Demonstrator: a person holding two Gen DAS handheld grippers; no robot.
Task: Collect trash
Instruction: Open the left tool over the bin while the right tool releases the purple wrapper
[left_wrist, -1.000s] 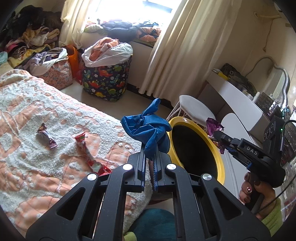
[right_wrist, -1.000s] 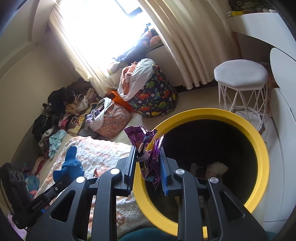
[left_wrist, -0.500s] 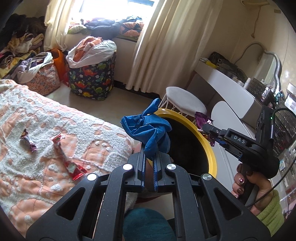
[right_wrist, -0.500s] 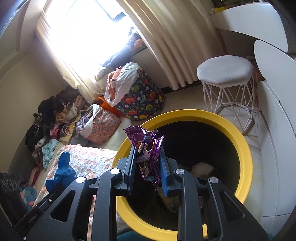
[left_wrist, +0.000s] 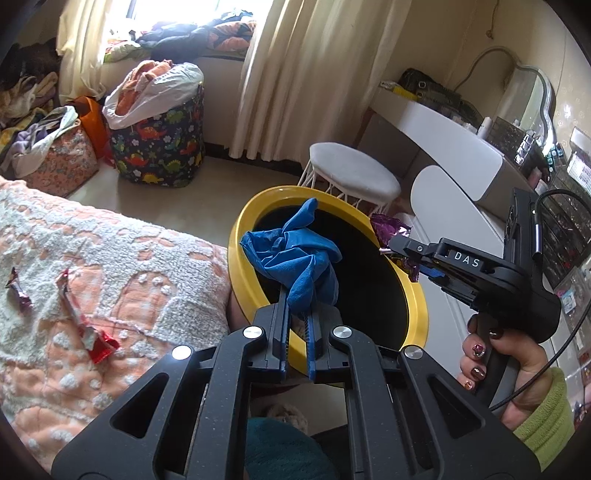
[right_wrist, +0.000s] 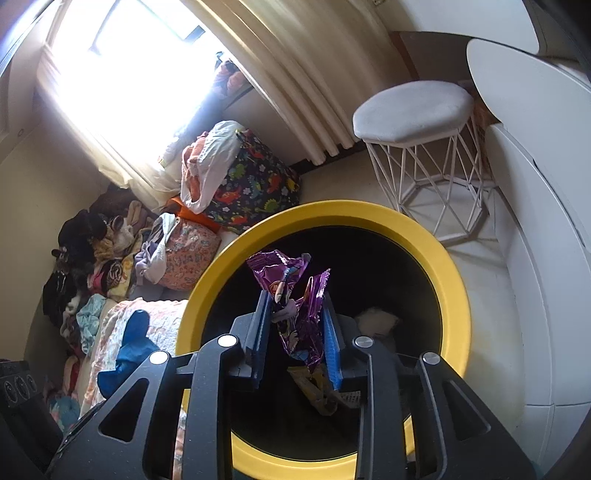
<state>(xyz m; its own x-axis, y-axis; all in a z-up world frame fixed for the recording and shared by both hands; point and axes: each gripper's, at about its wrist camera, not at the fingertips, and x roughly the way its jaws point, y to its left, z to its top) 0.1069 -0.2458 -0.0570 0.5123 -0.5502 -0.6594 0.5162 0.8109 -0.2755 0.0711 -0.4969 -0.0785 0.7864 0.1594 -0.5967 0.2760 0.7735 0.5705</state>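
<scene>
Left wrist view is showing what the right cannot: the right tool (left_wrist: 393, 246) from the side, gripped by a hand (left_wrist: 506, 363) in a green sleeve, and two wrappers (left_wrist: 86, 325) lying on the bed (left_wrist: 122, 258). Right wrist view is looking straight down into the bin (right_wrist: 452, 280), where some trash is already lying at the dark bottom.

The left tool (left_wrist: 297, 314) is clamping tight on a blue glove (left_wrist: 295, 258), which is sticking up from the tips and hanging over the near side of the bin's mouth. The right tool (right_wrist: 295, 332) is opening its jaws; the purple wrapper (right_wrist: 299, 314) is sitting between them, over the middle of the bin, its foil touching the right pad while a gap is showing on the left.

A white stool (right_wrist: 410, 110) is standing just behind the bin, with a dinosaur-print bag (left_wrist: 159, 140) of laundry and curtains (left_wrist: 314, 74) farther back. Nothing is lying across the bin's opening.
</scene>
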